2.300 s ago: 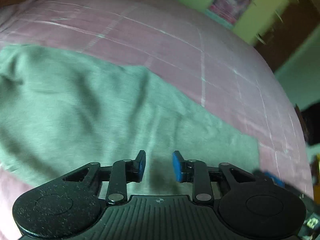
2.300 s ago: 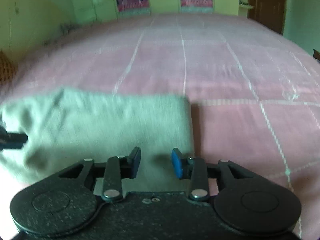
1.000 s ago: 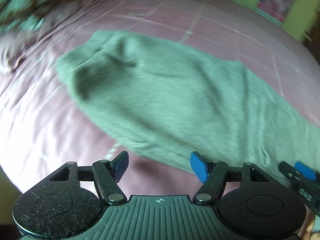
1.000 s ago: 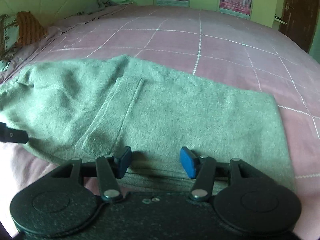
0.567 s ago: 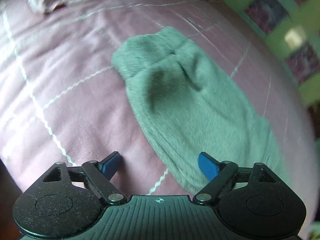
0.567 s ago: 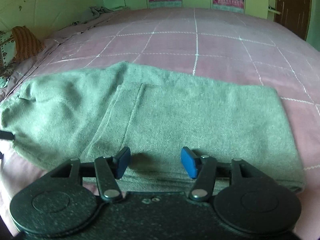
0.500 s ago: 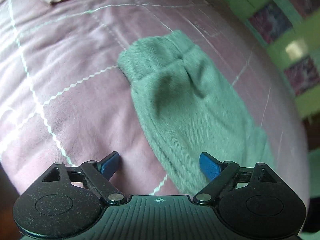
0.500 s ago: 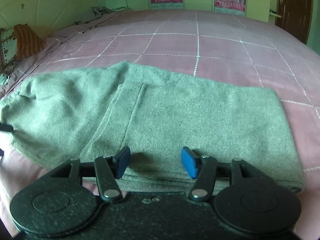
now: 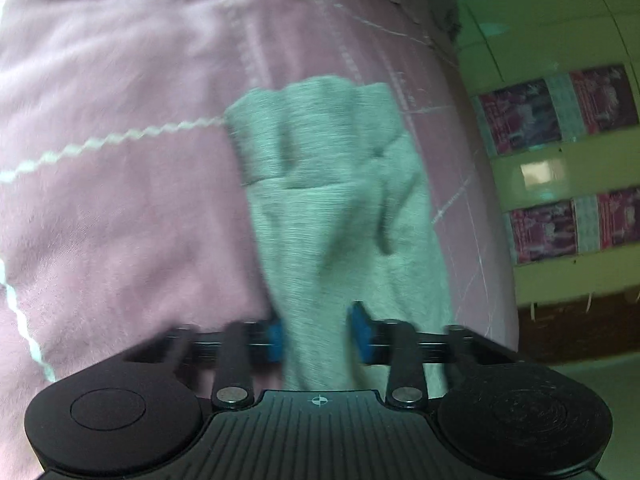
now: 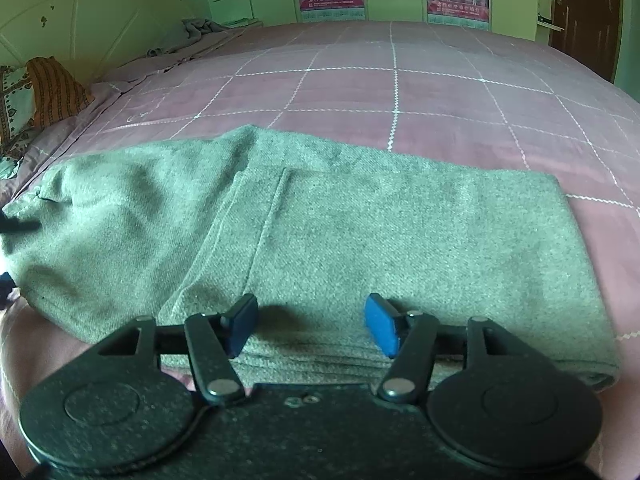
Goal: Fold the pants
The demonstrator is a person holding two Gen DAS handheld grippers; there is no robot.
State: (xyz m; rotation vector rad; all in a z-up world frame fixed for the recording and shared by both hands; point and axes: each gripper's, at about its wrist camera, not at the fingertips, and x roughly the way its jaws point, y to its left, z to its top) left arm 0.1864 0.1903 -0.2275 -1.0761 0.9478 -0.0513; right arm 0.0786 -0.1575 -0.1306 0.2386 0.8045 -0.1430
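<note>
Pants (image 10: pixel 360 240), grey-green, lie near the front edge of the pink checked bed (image 10: pixel 440 92), apparently folded lengthwise into layers; further cross folds seem left. Left tongs (image 9: pixel 316 334) straddle one bunched end, jaws not quite closed. Right tongs (image 10: pixel 310 326) hover spread wide, gripping nothing.

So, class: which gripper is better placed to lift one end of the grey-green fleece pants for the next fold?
Left. The left gripper already straddles the grey-green fleece pants, fabric between its fingers. The right gripper hangs open above them.
</note>
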